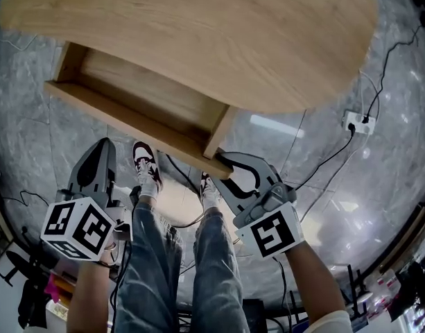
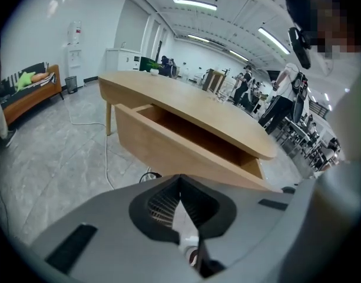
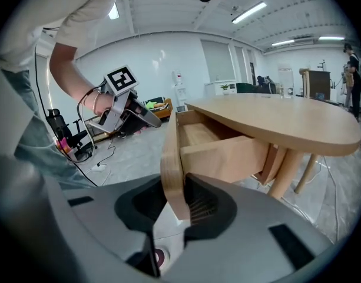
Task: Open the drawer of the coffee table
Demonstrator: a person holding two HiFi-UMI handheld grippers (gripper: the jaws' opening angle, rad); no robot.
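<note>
The right gripper (image 1: 224, 162) pinches the front of the open drawer (image 1: 143, 92). The left gripper (image 1: 101, 144) is closed, near the drawer.

Bright ceiling strip lts (image 2: 195, 3); floor (image 1: 340, 207) glare; fisheye warp, dark corners.

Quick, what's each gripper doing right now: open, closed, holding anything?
Left gripper: closed, holding nothing.
Right gripper: closed on the drawer front at its end.
</note>
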